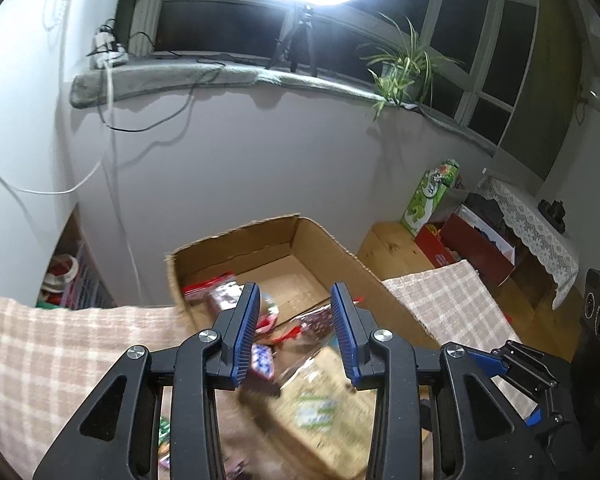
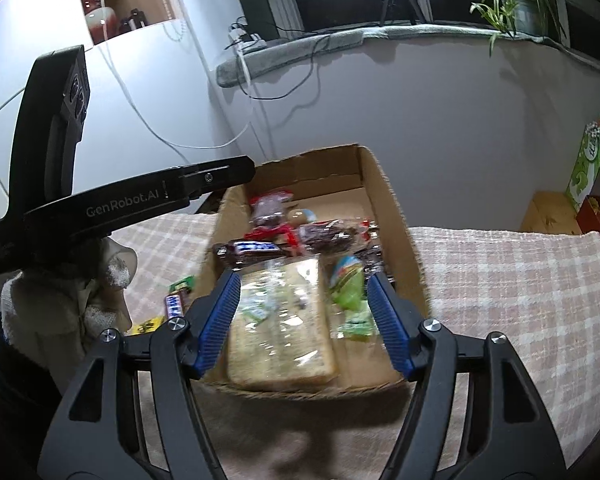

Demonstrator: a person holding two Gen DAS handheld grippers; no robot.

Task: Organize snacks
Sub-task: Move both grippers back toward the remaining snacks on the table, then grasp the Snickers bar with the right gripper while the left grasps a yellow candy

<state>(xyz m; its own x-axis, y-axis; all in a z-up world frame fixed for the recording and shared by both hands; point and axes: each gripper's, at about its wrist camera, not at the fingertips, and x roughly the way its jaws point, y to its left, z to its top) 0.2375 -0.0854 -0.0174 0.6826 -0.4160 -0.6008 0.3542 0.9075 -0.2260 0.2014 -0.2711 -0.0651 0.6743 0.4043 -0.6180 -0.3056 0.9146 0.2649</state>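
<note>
The open brown cardboard box (image 2: 384, 216) sits on a pink-and-white checked cloth (image 2: 512, 280), its far wall close to the pale grey wall (image 2: 420, 100) under the window sill. The far half of the box floor (image 1: 288, 276) is bare cardboard; the near half is crowded. To the right of the box the checked cloth is uncovered, and beyond it a pale wooden surface (image 1: 392, 244) carries a tall green juice carton (image 1: 430, 196) and a red box (image 1: 476, 240).

Inside the box, a large clear-wrapped pack of pale crackers (image 2: 280, 320) lies flat along the near wall, with a green-and-white wrapped snack (image 2: 350, 296) just beside it on the right. Behind them lie a dark bar with a blue-and-white label (image 2: 252, 249), dark chocolate-coloured packets in clear wrap (image 2: 328, 236) and a red-edged packet (image 2: 270, 204). Outside the box, on the cloth at its left wall, lie a small blue-and-white bar (image 2: 175, 306), a green-wrapped piece (image 2: 183, 283) and a yellow wrapper (image 2: 148, 324), partly hidden.

The left gripper (image 1: 296, 312) hovers over the near left part of the box, fingers spread apart with nothing between them; motion blur smears the snacks below it. In the right wrist view its black body reaches in from the left above the box's left wall, held by a pale gloved hand (image 2: 72, 300). The right gripper (image 2: 302, 308) points down at the cracker pack, its blue-padded fingers (image 2: 220, 320) wide apart and straddling the pack and the green snack, gripping neither.
</note>
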